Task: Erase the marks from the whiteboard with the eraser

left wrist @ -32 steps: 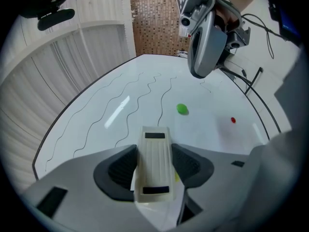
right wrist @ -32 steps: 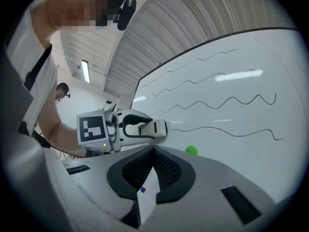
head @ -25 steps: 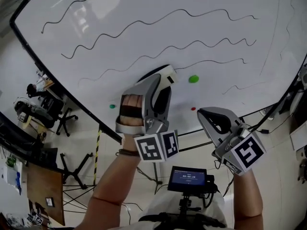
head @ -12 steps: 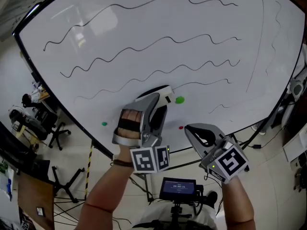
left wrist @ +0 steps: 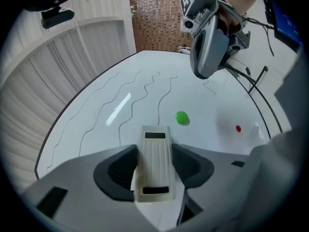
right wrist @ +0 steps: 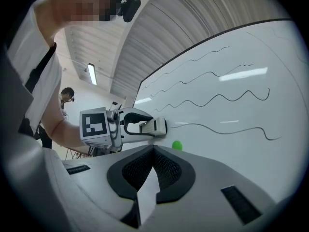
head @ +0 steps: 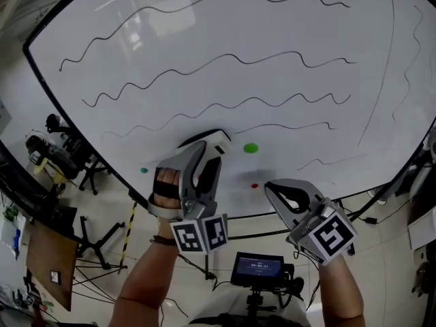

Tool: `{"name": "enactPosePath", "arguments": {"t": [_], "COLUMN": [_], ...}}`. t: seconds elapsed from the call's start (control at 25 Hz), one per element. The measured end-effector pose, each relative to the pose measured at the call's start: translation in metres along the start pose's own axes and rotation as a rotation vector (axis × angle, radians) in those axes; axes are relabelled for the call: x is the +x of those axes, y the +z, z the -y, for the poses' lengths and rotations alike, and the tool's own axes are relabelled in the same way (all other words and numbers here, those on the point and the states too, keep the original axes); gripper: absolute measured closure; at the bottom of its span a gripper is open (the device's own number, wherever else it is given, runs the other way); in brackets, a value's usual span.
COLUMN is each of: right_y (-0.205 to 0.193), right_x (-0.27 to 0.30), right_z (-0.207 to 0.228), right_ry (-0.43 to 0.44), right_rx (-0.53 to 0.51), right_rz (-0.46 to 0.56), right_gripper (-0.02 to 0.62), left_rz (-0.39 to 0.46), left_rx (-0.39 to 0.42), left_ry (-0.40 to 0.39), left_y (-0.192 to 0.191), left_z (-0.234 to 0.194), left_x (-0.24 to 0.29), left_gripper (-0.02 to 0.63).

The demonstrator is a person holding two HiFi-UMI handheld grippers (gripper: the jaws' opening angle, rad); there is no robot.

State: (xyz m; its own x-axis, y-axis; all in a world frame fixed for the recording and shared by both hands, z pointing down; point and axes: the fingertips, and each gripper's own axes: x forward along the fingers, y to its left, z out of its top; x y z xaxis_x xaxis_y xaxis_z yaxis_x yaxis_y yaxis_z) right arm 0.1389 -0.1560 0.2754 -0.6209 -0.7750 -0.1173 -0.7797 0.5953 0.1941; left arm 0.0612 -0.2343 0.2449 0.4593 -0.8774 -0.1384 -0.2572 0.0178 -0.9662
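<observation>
The eraser [head: 218,144] is pinched by the left hand-held gripper [left wrist: 154,151] against the whiteboard [head: 272,33], at nine o'clock of a green dot [head: 251,148]. The right hand-held gripper [right wrist: 153,150] is pressed together, empty, at five o'clock of that dot.

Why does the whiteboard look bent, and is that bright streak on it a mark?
Head view: the whiteboard bows because of the wide-angle lens. Left gripper view: the streak is reflected light, not ink. Right gripper view: similar glare, dark rounded corners.
</observation>
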Motion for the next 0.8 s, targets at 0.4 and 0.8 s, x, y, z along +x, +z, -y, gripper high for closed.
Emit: {"name": "enactPosePath", "arguments": {"t": [0.4, 0.8], "right_y": [-0.003, -0.002], "right_x": [-0.024, -0.039], "right_z": [0.037, 0.058], "right_ry": [0.029, 0.049], "right_rx": [0.017, 0.036], "right_rz": [0.028, 0.049], "right_gripper": [0.589, 0.589], "left_rz": [0.009, 0.020], "left_rx": [0.064, 0.106], "left_ry": [0.006, -0.011], "left_y": [0.048, 0.071], "left_z": [0.010, 0.014], "left_x": [0.018, 0.024], "left_gripper": [0.350, 0.348]}}
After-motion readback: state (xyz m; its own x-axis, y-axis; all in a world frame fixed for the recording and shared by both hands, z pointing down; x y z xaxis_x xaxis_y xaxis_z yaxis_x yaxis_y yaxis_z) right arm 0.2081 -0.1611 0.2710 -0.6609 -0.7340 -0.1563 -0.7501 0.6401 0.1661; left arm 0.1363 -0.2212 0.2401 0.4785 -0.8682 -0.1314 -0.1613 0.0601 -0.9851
